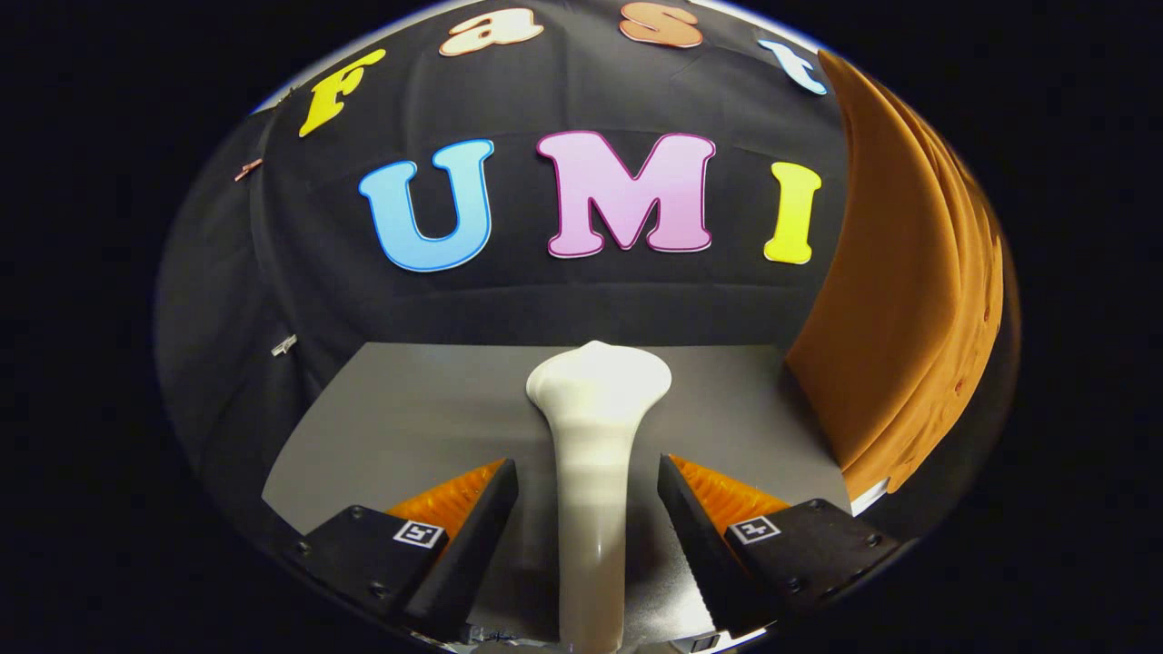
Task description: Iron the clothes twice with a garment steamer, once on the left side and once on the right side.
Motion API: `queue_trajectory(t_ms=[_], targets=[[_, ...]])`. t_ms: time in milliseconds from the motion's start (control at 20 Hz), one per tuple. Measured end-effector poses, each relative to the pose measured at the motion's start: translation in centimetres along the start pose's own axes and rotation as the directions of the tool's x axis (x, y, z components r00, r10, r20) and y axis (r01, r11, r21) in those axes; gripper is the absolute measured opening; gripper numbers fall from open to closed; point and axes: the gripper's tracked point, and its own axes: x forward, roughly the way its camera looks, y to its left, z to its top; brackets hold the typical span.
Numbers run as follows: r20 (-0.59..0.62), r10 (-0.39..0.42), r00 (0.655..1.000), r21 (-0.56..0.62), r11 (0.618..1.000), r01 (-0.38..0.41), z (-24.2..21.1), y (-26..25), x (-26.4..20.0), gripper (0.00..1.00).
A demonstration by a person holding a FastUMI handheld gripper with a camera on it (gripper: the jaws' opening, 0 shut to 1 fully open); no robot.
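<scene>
A white garment steamer (pixel 595 386) lies on the grey table (pixel 409 427), its slim handle pointing back toward me and its wider head pointing away. My gripper (pixel 589 465) is open and straddles the handle, with a small gap between the handle and each finger. An orange garment (pixel 899 318) hangs to the right of the steamer, beyond the right finger, and its lower edge reaches down to the table's right side.
The black cloth wall closes off the booth behind the table and on the left. Bare grey table surface lies left of the steamer, and a narrower strip lies between the steamer and the garment.
</scene>
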Motion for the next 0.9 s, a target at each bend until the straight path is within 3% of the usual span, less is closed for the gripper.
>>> queue_trajectory(t_ms=[300, 350, 400, 600, 900], targets=[[-0.071, -0.017, 0.997, -0.001, 1.0, 0.017, -1.5, -0.4, 1.9, 0.89], [-0.078, -0.024, 0.997, -0.007, 1.0, 0.023, -1.5, -0.5, 2.1, 0.82], [-0.09, -0.034, 0.995, -0.023, 0.999, 0.033, -2.0, -0.7, 2.6, 0.62], [-0.093, 0.005, 0.996, -0.034, 0.999, -0.008, -1.9, -0.5, 2.2, 0.45], [-0.017, 0.064, 0.998, -0.022, 0.998, -0.064, -0.3, 0.0, 1.1, 0.45]])
